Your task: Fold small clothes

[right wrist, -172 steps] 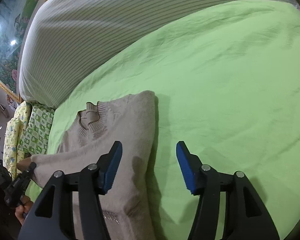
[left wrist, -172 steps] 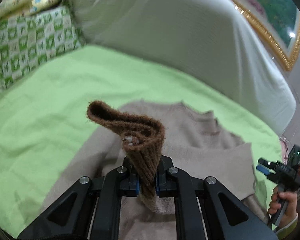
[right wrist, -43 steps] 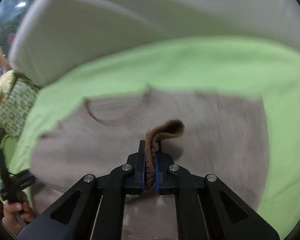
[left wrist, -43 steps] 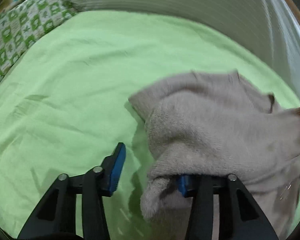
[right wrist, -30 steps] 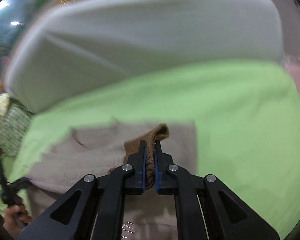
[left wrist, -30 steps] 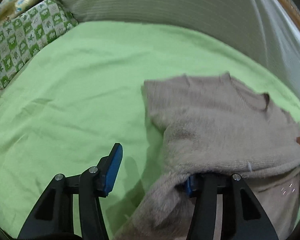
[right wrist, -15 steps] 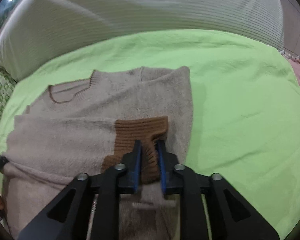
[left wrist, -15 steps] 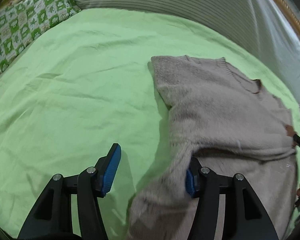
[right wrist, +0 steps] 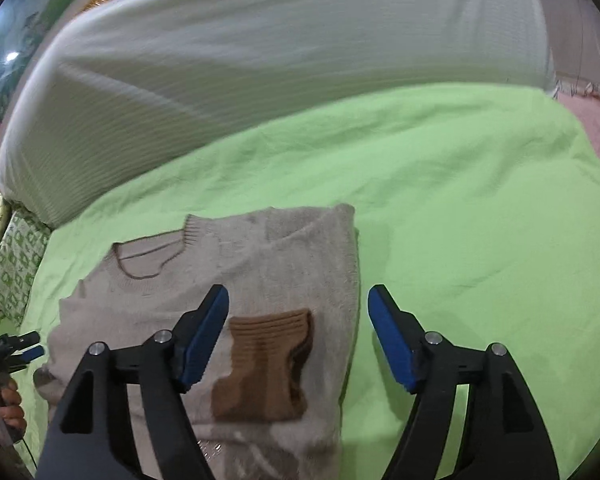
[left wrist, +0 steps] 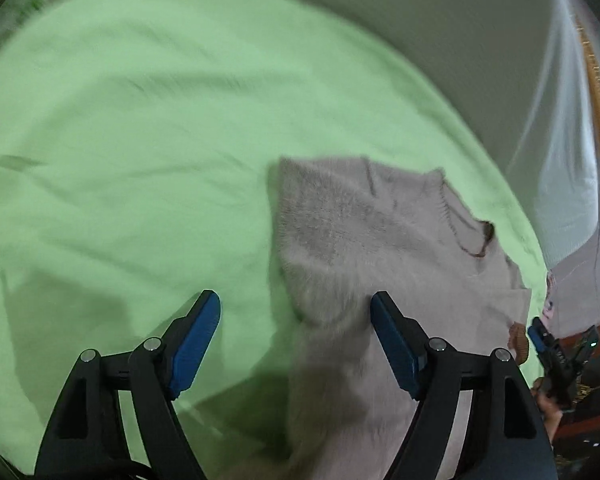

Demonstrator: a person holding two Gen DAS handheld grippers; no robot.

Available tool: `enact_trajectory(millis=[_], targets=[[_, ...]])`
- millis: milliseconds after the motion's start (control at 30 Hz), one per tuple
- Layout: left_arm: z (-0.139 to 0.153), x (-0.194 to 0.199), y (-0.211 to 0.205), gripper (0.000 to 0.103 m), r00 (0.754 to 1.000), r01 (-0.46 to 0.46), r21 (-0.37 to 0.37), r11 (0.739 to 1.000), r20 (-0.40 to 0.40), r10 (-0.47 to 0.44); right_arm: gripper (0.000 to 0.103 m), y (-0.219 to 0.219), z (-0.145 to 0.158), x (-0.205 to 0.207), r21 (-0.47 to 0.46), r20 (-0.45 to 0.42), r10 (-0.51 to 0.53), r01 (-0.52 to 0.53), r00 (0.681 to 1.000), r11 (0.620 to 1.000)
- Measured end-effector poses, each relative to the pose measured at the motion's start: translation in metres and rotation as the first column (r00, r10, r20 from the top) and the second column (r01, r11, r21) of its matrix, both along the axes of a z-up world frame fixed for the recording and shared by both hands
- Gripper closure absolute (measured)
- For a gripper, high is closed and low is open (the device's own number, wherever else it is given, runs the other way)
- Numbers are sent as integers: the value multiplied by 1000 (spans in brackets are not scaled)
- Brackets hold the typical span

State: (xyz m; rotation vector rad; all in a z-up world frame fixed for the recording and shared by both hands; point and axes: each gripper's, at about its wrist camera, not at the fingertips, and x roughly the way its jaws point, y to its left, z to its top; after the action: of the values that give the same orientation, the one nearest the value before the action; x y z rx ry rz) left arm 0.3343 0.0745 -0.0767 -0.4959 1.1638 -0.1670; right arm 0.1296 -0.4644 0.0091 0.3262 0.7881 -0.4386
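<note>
A small beige knit sweater lies flat on the green bedsheet, both sleeves folded in over its body. The brown ribbed cuff of one sleeve rests on the sweater's front. My right gripper is open and empty just above that cuff, over the sweater's right edge. In the left wrist view the sweater lies ahead and to the right. My left gripper is open and empty over its left edge. The right gripper shows at the far right there.
A large white-grey striped bolster runs along the back of the bed. A green checked pillow lies at the far left. Pink bedding borders the green sheet on the right. A gold picture frame hangs behind.
My right gripper laid the brown-cuffed sleeve across the sweater, then opened and let it go. My left gripper stayed open and drew back; the sweater's left side now lies flat.
</note>
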Motion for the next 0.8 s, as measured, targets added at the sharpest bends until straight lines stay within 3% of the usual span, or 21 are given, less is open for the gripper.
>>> enact_trajectory(millis=[67, 167, 233, 267, 300, 367, 500, 600, 667, 733, 800], targets=[[-5, 15, -7, 17, 1000, 5, 20, 1000, 11, -5, 30, -5, -11, 7, -2, -40, -3, 3, 999, 1000], [-1, 29, -26, 20, 998, 37, 112, 993, 39, -41, 30, -10, -28, 16, 25, -80, 21, -19, 997, 1000], [3, 36, -47, 58, 989, 115, 172, 978, 74, -129, 32, -7, -32, 20, 17, -74, 45, -43, 996, 999], [4, 38, -54, 67, 984, 136, 195, 971, 85, -155, 55, -5, -33, 22, 17, -62, 68, -67, 996, 998], [6, 40, -57, 86, 980, 151, 189, 970, 98, -171, 67, -2, -33, 24, 25, -62, 81, -80, 995, 996], [21, 44, -60, 87, 972, 147, 177, 973, 156, -176, 89, 4, -28, 27, -5, -59, 91, -91, 994, 996], [68, 60, -69, 89, 925, 110, 215, 970, 334, -179, 91, 12, -2, 23, -73, 37, 84, -81, 996, 994], [58, 82, -91, 89, 927, 114, 373, 921, 293, -234, 91, 8, -7, 29, -122, 30, 12, -9, 999, 992], [44, 85, -92, 87, 942, 125, 399, 908, 240, -235, 89, -3, -29, 37, -41, -68, -23, 20, 997, 999], [44, 73, -85, 74, 948, 134, 373, 918, 223, -229, 82, -3, -29, 27, -28, -44, -45, 44, 998, 999], [51, 52, -72, 70, 946, 130, 337, 932, 241, -219, 65, 6, -14, 8, -36, 0, -39, 39, 999, 999]])
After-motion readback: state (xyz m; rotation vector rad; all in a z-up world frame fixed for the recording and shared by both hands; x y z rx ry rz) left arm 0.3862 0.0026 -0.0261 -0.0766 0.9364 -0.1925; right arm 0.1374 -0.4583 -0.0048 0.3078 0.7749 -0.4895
